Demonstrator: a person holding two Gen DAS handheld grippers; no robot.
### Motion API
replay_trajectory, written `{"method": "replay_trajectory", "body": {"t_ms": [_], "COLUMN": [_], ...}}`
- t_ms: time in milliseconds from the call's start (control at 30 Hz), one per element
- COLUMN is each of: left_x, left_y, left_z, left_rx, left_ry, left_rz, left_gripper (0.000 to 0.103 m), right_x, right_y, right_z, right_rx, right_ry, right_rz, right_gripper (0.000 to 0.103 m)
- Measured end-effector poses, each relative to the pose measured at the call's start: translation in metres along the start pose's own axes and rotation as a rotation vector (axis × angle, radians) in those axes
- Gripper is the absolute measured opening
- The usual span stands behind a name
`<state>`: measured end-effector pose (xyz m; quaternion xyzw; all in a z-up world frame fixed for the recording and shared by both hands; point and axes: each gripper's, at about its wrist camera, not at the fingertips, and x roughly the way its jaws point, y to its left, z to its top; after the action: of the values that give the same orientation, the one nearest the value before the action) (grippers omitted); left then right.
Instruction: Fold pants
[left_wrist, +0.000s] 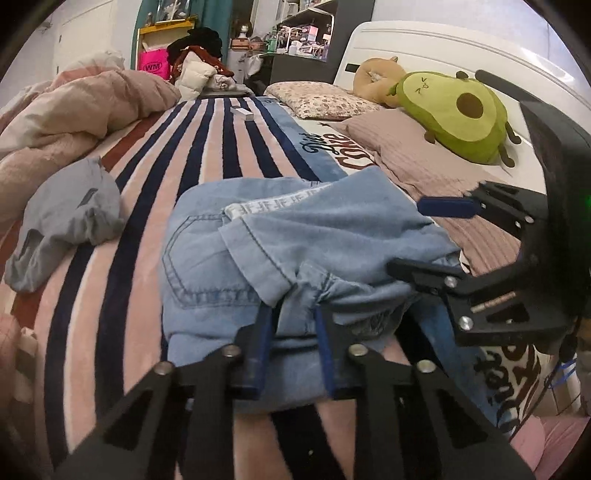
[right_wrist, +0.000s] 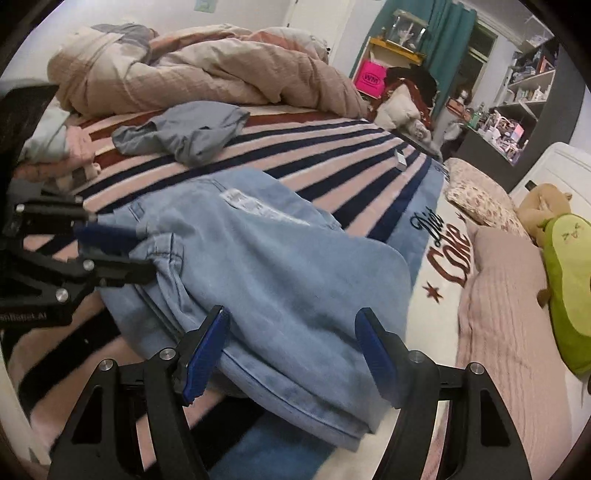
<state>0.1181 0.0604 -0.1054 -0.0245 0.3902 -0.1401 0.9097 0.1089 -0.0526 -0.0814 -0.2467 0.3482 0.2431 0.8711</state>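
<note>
Light blue denim pants (left_wrist: 229, 236) lie bunched and partly folded on the striped blanket (left_wrist: 147, 177). In the left wrist view my left gripper (left_wrist: 291, 332) is at the bottom, shut on a gathered fold of the denim. The right wrist view shows the same grip from the side, with the left gripper (right_wrist: 125, 253) pinching the puckered edge of the pants (right_wrist: 280, 266). My right gripper (right_wrist: 291, 350) stands open, its blue pads (right_wrist: 207, 350) wide apart on either side of the near folded edge. Seen from the left, the right gripper (left_wrist: 406, 236) straddles the pants' right edge.
A grey garment (right_wrist: 184, 133) lies crumpled on the blanket beyond the pants. A beige duvet (right_wrist: 207, 70) is heaped behind it. Pillows (left_wrist: 417, 162) and an avocado plush (left_wrist: 454, 114) line the headboard side. A small white box (left_wrist: 242, 112) sits further up the bed.
</note>
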Motion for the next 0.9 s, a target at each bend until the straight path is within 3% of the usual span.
{"method": "replay_trajectory", "body": {"t_ms": [133, 167, 200, 233, 467, 700, 733, 767, 800, 867, 900], "left_x": [-0.007, -0.009, -0.013, -0.018, -0.021, 0.016, 0.018, 0.02, 0.021, 0.022, 0.022], "left_y": [0.006, 0.008, 0.011, 0.012, 0.011, 0.019, 0.02, 0.017, 0.014, 0.014, 0.017], "left_z": [-0.008, -0.008, -0.008, -0.008, 0.006, 0.025, 0.025, 0.026, 0.026, 0.028, 0.031], "left_rx": [-0.024, -0.034, -0.045, -0.053, -0.134, -0.257, -0.26, -0.247, -0.222, -0.194, -0.185], "left_ry": [0.009, 0.012, 0.006, -0.008, -0.019, 0.046, 0.055, 0.063, 0.069, 0.077, 0.07], "left_rz": [-0.053, -0.083, -0.122, -0.159, -0.318, -0.242, -0.234, -0.197, -0.16, -0.106, -0.082], "left_gripper": [0.02, 0.036, 0.058, 0.066, 0.075, 0.075, 0.073, 0.06, 0.037, 0.005, 0.002], "right_x": [0.016, 0.02, 0.024, 0.028, 0.007, -0.013, -0.013, -0.013, -0.013, -0.012, -0.011], "right_y": [0.008, 0.008, 0.009, 0.008, -0.027, -0.065, -0.069, -0.072, -0.074, -0.077, -0.078], "right_z": [0.007, 0.007, 0.007, 0.008, 0.008, 0.004, 0.002, 0.0, -0.002, -0.006, -0.006], "right_rx": [-0.025, -0.028, -0.031, -0.031, 0.165, 0.32, 0.328, 0.334, 0.344, 0.374, 0.388], "right_ry": [0.026, 0.035, 0.047, 0.058, -0.056, -0.094, -0.09, -0.088, -0.085, -0.079, -0.077], "right_rz": [0.018, 0.019, 0.016, 0.005, -0.037, -0.08, -0.078, -0.069, -0.051, 0.0, 0.022], "right_gripper": [0.062, 0.043, 0.015, 0.007, 0.003, 0.003, 0.003, 0.003, 0.003, 0.003, 0.003]}}
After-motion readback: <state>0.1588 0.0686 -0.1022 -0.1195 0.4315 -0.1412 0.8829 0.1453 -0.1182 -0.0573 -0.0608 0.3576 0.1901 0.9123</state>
